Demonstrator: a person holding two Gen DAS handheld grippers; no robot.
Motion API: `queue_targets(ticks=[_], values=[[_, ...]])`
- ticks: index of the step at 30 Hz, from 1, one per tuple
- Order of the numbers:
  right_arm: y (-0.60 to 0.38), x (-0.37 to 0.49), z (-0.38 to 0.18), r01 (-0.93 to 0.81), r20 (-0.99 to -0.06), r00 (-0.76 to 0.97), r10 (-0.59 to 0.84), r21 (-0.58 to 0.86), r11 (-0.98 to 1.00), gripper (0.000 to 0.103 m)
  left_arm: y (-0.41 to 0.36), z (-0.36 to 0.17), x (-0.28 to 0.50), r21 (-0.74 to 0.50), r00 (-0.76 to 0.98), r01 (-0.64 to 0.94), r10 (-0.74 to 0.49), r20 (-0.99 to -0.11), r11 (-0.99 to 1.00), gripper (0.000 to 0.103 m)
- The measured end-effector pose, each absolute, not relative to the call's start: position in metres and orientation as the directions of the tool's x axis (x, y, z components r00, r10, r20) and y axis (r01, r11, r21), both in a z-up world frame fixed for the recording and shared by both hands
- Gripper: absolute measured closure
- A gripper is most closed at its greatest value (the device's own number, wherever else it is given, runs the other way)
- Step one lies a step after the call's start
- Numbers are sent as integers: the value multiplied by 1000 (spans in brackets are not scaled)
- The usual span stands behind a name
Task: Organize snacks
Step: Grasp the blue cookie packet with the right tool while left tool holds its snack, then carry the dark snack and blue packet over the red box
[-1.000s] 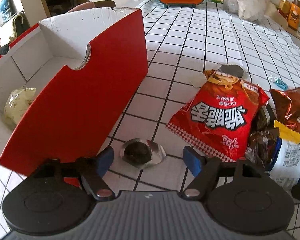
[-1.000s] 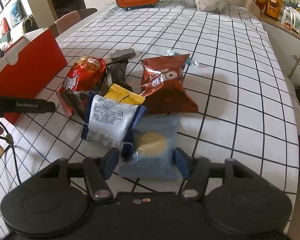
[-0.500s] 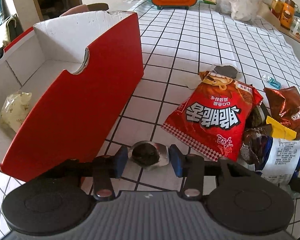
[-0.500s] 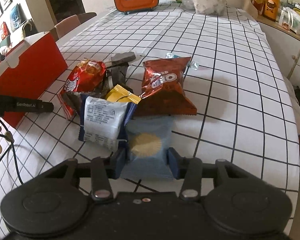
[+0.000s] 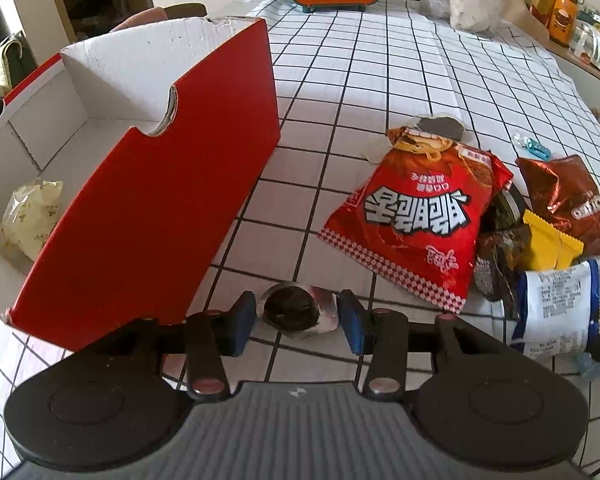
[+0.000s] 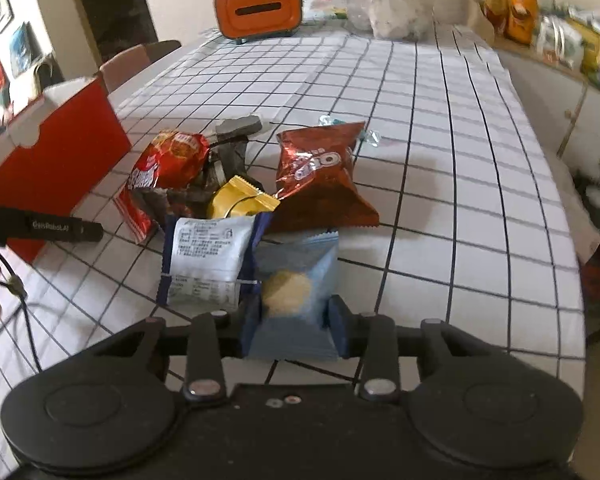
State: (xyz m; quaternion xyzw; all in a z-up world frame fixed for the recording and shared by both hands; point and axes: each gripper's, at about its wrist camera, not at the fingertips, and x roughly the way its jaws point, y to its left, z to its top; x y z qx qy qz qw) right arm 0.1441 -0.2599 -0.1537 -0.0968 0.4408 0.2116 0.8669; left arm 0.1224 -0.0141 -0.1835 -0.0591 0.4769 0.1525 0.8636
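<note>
Holding two slippery packets at once is your main risk. Your left hand-held gripper (image 5: pixel 297 322) is narrowed around the small foil-wrapped dark snack (image 5: pixel 297 312) on the checked surface (image 5: pixel 380 80), just beside the red box (image 5: pixel 148 208); whether the pads actually press the wrapper I cannot tell, so it may slide out as you lift. Your right hand-held gripper (image 6: pixel 294 328) is closing on the pale blue biscuit packet (image 6: pixel 296 280), pads against its sides; squeezing harder could crack the biscuit. That packet touches the white-and-navy packet (image 6: pixel 208 256), which could drag along. Mind the box's near wall when carrying across.
</note>
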Motion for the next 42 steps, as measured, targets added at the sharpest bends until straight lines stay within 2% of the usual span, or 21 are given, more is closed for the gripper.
queue_targets(ticks=[5,11,14,15,25,27,34,36,42], values=[[-249,143,-159,-454,-820,521,236,-32,890,56,-14,-183,117,50,496,-302,201,-845,952,59],[-243,139,-164,-456,-826,525,204,-71,887,52,-14,-182,110,48,491,-286,190,-850,957,59],[-247,135,-162,-455,-825,528,201,-74,888,37,-13,-181,107,43,489,-282,183,-853,958,59],[-249,133,-162,-457,-823,528,207,-71,887,36,-13,-181,107,42,490,-279,180,-853,959,59],[-239,132,-168,-500,-814,554,173,-159,851,44,-15,-180,106,47,488,-265,176,-855,963,59],[-239,134,-168,-518,-815,547,192,-149,842,50,-15,-180,106,48,488,-262,175,-855,964,59],[-247,132,-167,-512,-815,541,208,-123,850,54,-15,-181,104,48,491,-248,168,-855,968,59],[-251,128,-166,-496,-812,548,201,-122,860,58,-15,-181,103,48,493,-239,164,-855,970,59],[-262,121,-164,-434,-813,553,184,-93,896,59,-16,-181,99,44,494,-218,149,-857,975,59]])
